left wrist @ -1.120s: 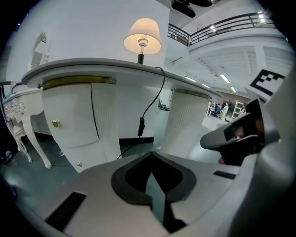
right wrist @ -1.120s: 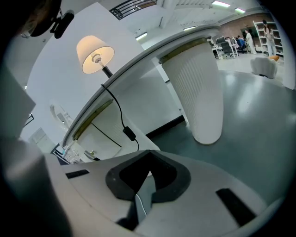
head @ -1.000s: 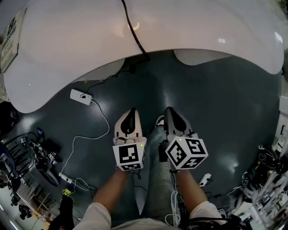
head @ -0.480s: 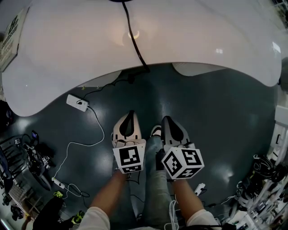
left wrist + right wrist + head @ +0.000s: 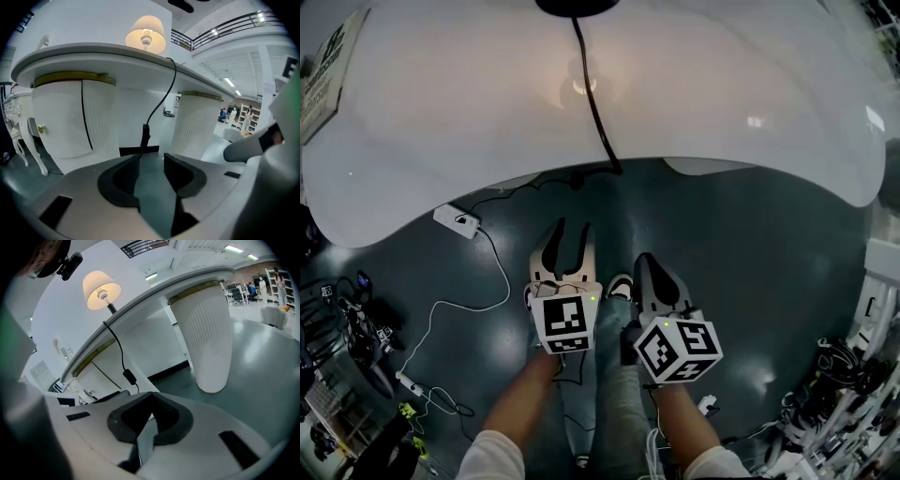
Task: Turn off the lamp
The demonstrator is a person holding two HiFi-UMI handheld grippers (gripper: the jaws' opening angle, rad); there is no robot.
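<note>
Glowing lamp (image 5: 145, 33) atop white table (image 5: 93, 52)

Tabletop (image 5: 750, 75) overhangs ahead; cord (image 5: 146, 135) dangles btwn pedestals (image 5: 197, 122); open floor (image 5: 769, 262) to right.

lamp (image 5: 575, 6): cut off by top edge, head view | distant people (image 5: 233, 114): too small to tell

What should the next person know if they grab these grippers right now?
Left gripper: jaws opening, nothing between them.
Right gripper: shut, empty.
Lamp: lit, on the table. Its cord hangs off the edge, with what looks like a switch ahead of the left gripper, untouched.
Done: nothing yet.
Left: bring the left gripper to the switch, probably, and press it so the lamp goes dark.
</note>
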